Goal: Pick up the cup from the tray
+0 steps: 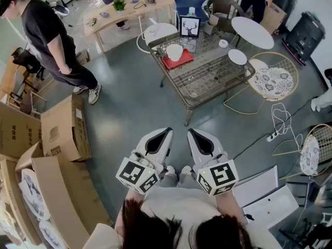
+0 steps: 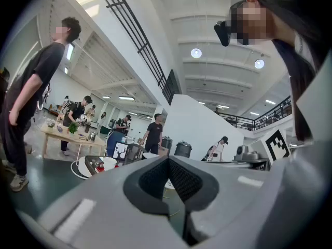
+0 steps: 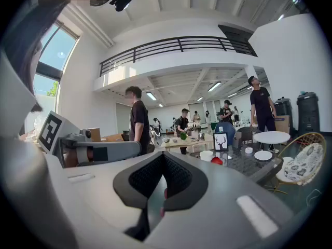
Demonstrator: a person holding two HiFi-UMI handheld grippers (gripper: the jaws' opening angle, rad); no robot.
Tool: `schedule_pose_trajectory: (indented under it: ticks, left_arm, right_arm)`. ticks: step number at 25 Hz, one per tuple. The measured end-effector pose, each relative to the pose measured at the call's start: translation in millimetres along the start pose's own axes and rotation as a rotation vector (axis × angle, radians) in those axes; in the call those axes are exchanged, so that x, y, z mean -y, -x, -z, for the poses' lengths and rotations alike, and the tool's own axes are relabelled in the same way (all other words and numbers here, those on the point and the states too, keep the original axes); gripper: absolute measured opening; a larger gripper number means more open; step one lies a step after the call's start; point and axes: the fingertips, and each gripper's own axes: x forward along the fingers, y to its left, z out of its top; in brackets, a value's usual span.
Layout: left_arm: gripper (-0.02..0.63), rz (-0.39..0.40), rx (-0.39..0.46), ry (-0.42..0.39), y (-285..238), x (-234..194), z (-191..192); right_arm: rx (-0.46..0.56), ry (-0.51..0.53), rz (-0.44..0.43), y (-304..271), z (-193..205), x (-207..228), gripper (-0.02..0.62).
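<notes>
A white cup (image 1: pixel 174 51) stands on a red tray (image 1: pixel 182 60) at the far left part of a glass-topped wire table (image 1: pixel 207 79), well ahead of me across the grey floor. Both grippers are held close to my body, far from the table. My left gripper (image 1: pixel 167 130) and right gripper (image 1: pixel 191 131) point forward side by side, jaws closed tip to tip with nothing between them. The right gripper view shows the cup (image 3: pixel 206 154) and tray (image 3: pixel 217 161) small in the distance past the right gripper (image 3: pixel 163 155). The left gripper (image 2: pixel 168 161) also shows shut.
A person in black (image 1: pixel 52 35) stands at the left, beside cardboard boxes (image 1: pixel 59 131). A deer picture frame (image 1: pixel 190 27), small dishes and a round white table (image 1: pixel 252 31) lie near the tray. A wire chair (image 1: pixel 271 82) and a floor cable (image 1: pixel 277 131) are at the right.
</notes>
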Motion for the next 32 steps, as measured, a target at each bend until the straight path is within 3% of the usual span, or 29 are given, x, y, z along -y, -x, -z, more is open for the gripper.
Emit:
schedule_pose_trajectory:
  ticks: [13,19,23,25,32]
  left_arm:
    - [0.001,-0.016,0.002,0.009,-9.9,-0.4,-0.7]
    - [0.001,-0.031,-0.005,0.004,-17.3,0.0,5.1]
    - [0.001,-0.064,-0.024,-0.007,-26.9,-6.5,14.2]
    - [0.003,-0.076,-0.028,-0.005,-34.3,-7.9,14.7]
    - [0.102,-0.072,-0.065,-0.05,-66.1,-6.9,20.5]
  right_arm:
    - [-0.005,0.005,-0.01,-4.0,-1.6,9.5,0.023]
    - [-0.029,-0.013,-0.094,-9.0,3.8,10.5,0.026]
    - [-0.041,0.026,-0.146,-13.6,2.5,21.9,0.136]
    - [-0.038,0.03,-0.155,-13.4,0.4,32.6,0.152]
    - [0.012,0.019,-0.183,-13.5,-7.4,65.7,0.239]
